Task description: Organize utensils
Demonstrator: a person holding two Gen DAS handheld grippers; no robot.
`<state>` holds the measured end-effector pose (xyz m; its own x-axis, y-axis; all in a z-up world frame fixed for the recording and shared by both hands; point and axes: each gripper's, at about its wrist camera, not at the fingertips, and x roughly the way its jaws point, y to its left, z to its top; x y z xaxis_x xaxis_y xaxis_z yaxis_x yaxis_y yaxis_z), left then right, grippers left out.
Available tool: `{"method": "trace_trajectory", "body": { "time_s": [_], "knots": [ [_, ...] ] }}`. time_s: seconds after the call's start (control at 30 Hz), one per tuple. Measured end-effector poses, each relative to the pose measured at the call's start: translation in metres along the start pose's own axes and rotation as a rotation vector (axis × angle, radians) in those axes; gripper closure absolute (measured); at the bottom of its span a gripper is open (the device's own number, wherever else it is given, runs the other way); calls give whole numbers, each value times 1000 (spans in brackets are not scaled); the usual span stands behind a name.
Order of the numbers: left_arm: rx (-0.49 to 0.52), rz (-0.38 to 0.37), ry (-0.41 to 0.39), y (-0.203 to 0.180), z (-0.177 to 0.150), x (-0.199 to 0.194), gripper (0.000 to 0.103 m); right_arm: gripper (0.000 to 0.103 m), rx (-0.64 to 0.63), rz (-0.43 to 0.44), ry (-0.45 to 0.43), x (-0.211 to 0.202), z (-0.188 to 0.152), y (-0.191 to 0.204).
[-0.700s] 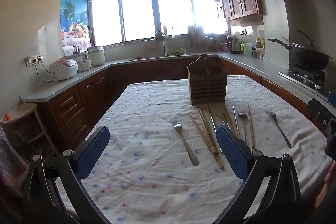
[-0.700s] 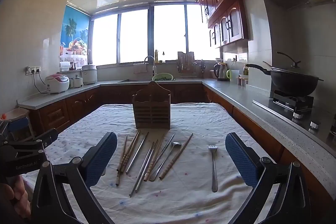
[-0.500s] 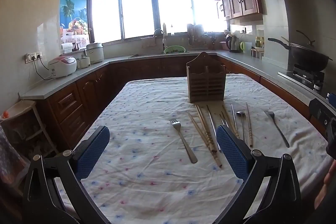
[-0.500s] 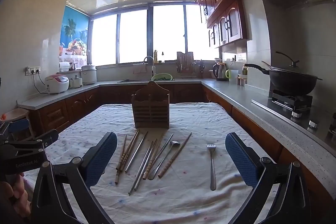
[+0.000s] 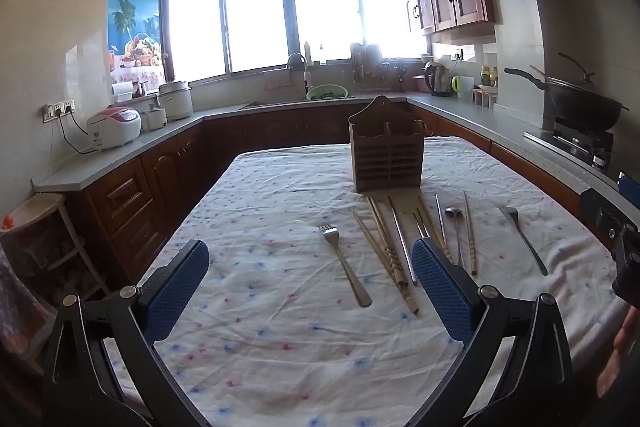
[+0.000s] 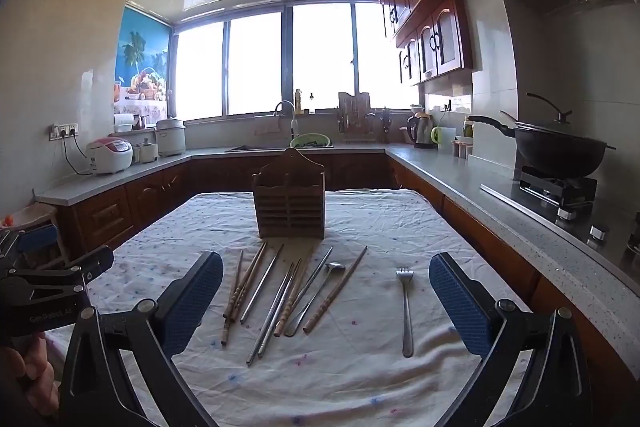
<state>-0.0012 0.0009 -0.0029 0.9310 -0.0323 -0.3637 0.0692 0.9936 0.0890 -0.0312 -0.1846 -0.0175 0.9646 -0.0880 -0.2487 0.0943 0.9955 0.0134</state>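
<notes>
A wooden utensil holder (image 5: 386, 157) (image 6: 289, 205) stands upright mid-table. In front of it lie several wooden and metal chopsticks (image 5: 386, 247) (image 6: 264, 291) and a spoon (image 6: 316, 297) (image 5: 455, 227). One fork (image 5: 345, 265) lies to the left of them, another fork (image 6: 405, 307) (image 5: 522, 241) to the right. My left gripper (image 5: 310, 285) is open and empty, above the near table before the left fork. My right gripper (image 6: 326, 301) is open and empty, before the chopsticks and the right fork.
The table has a white dotted cloth (image 5: 280, 339) (image 6: 360, 379). Counters run along the left, back and right. A wok on a stove (image 6: 556, 151) is at the right, rice cookers (image 5: 114, 127) at the left, a stool (image 5: 44, 227) beside the table's left.
Both views have shifted slightly; the utensils sit a little lower and closer in the right wrist view. Nothing on the table has moved and both grippers stay open.
</notes>
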Motion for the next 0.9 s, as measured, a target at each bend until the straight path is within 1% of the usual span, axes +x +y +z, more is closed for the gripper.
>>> {"method": "trace_trajectory", "body": {
  "time_s": [0.33, 0.9],
  "knots": [
    [-8, -11, 13, -1, -1, 2, 0, 0, -8, 5, 35, 5, -2, 3],
    [-17, -16, 15, 2, -1, 3, 0, 0, -11, 9, 43, 5, -2, 5]
  ]
}}
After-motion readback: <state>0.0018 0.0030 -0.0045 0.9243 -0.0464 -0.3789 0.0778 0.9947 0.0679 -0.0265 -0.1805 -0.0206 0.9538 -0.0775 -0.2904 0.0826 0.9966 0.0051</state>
